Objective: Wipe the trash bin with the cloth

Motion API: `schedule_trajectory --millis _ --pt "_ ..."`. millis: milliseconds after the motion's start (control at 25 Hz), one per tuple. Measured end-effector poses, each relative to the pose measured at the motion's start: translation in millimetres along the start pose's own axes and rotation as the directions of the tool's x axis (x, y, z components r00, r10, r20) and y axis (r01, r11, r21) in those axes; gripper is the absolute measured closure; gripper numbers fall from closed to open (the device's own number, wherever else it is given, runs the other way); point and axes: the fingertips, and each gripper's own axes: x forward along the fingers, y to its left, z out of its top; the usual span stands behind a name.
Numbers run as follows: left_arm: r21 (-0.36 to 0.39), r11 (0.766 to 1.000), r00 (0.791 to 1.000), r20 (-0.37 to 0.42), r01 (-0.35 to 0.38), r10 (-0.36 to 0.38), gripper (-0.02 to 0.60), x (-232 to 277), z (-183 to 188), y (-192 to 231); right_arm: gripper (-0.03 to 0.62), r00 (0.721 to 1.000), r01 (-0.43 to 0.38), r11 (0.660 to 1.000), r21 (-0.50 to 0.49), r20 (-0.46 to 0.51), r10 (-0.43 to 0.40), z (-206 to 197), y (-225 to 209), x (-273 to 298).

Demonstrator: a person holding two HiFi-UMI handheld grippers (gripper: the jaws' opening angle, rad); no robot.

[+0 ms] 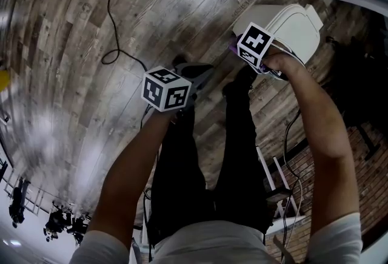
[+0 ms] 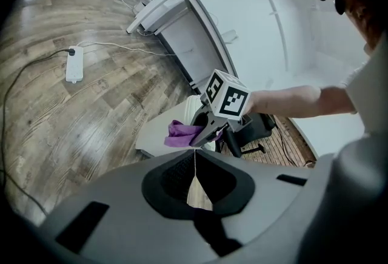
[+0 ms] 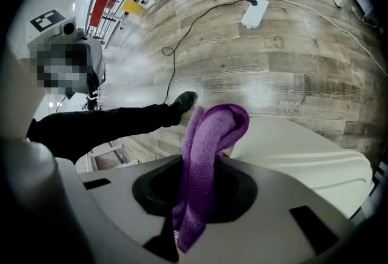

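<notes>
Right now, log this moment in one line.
left gripper: jaws shut, empty | right gripper: shut on cloth | cloth: purple, by trash bin, contact unclear

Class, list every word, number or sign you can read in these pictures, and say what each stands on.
"workshops", upside down, letters unsure: on the floor by the bin.
Mark on the floor near the power strip: too blurred to read.
Marker cubes: black-and-white patterns, no text.
Cloth and bin: no print visible.
</notes>
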Motion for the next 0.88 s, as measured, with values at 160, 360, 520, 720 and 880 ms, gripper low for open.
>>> schedule_trajectory --millis 160,360,520,720,880 --pt "-0.001 1.000 1.000 0.000 0.002 -0.002 0.577 -1.0 -1.4 -0.5 0.519 1.000 -0.011 1.000 0.025 0.024 0.011 1.0 4.7 2.1" --pt "-0.008 1.000 1.000 -0.007 -0.001 0.001 0.577 -5.0 -5.0 -2.2 0.519 0.992 -0.079 0.995 0.063 0.101 0.072 6.6 30.0 6.5" --pt "0.012 1.000 1.000 -0.027 -0.002 0.002 0.577 -10.7 -5.5 -4.6 0.519 0.962 -0.164 0.985 0.048 0.229 0.149 20.0 65.4 0.3" --pt "0.039 0.999 1.000 -0.026 0.003 -0.002 0.577 -24.7 5.3 -13.9 0.519 0.894 -0.209 0.977 0.046 0.414 0.172 34.5 97.4 -25.3" --pt "0.086 0.996 1.000 -0.013 0.025 -0.024 0.577 -33.0 22.6 -29.2 0.519 0.826 -0.183 0.980 0.076 0.552 0.111 39.1 104.9 -49.5"
